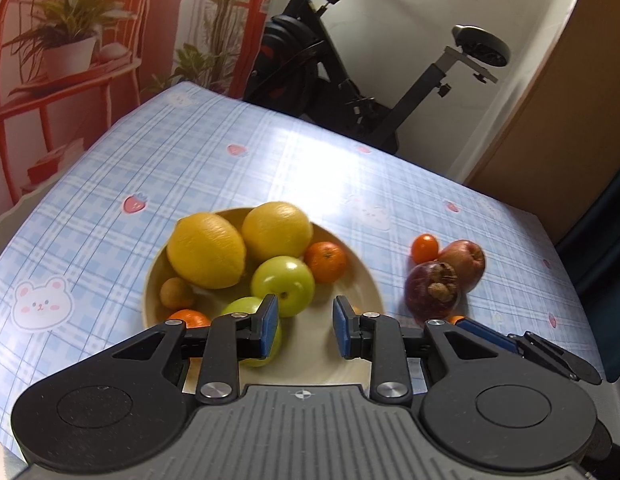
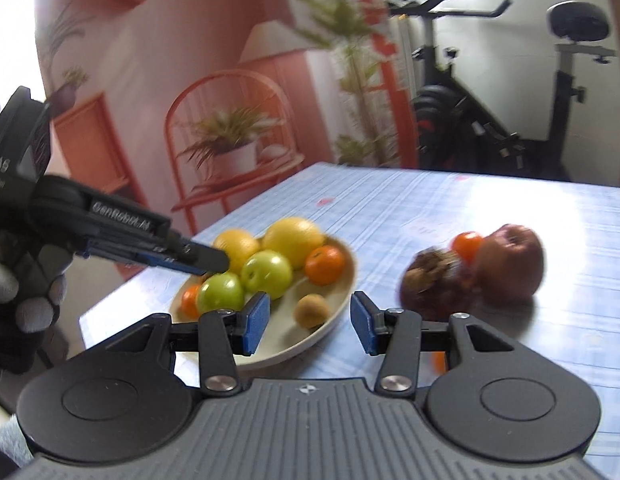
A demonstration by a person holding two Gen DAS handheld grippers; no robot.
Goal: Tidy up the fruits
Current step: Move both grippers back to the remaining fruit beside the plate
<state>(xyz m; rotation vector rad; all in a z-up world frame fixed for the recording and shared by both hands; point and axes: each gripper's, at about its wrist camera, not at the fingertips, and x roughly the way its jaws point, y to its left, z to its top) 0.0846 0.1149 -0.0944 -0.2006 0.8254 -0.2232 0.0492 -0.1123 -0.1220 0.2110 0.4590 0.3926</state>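
Over the plate (image 1: 374, 292), my left claw (image 1: 306, 330) hangs empty, pads apart. My right claw (image 2: 306, 326) is likewise spread, holding nothing. Three fruits (image 1: 446, 276) cluster beside the plate; a careless nudge could roll them off the table (image 1: 110, 184).

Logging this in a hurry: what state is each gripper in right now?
Left gripper: open by a narrow gap, holding nothing.
Right gripper: open, holding nothing.
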